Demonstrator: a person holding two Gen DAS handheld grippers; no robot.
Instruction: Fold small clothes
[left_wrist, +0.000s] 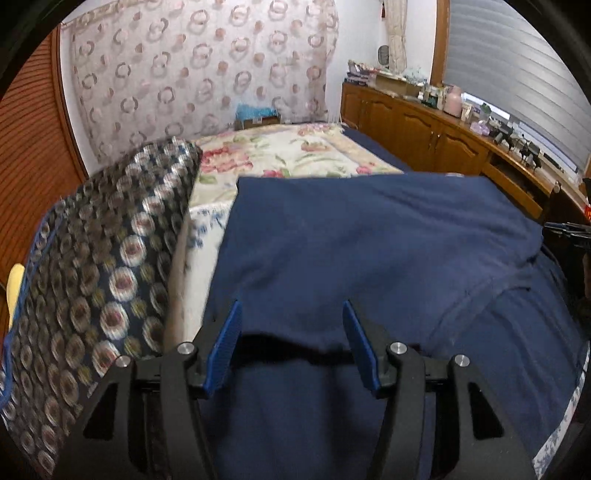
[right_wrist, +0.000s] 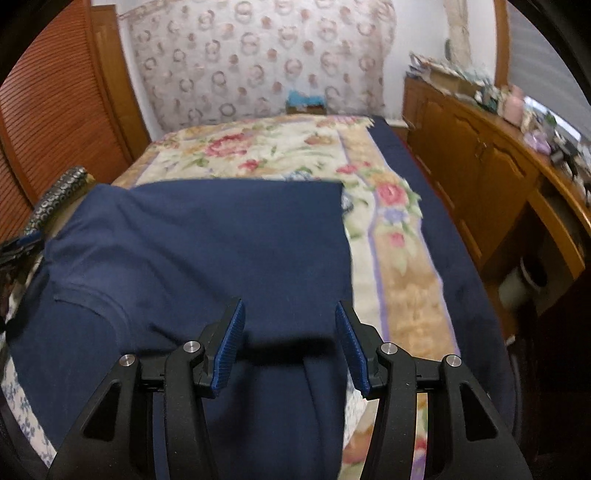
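Navy garment (left_wrist: 369, 240) lies on the bed, over the floral blanket (left_wrist: 295, 155), its far hem straight and parallel to the headboard end; the near part drapes toward the foot edge. A folded-over layer shows as a raised lip just ahead of both tools. Left gripper (left_wrist: 291, 347) hovers over the garment's left side, near the patterned cushion (left_wrist: 103, 277) at the bed's left edge; fingers apart, nothing between the pads. Right gripper (right_wrist: 290, 345) sits over the right side, near where cloth meets blanket; fingers likewise apart and empty. Frames are motion-blurred, so whether the tips touch fabric is hard to say. Likely step: taking hold of the near fold edge at both sides. To do it well: bring each lower finger under the lip, pinch one layer set only, match both grips level, then lift evenly so the crease stays square.
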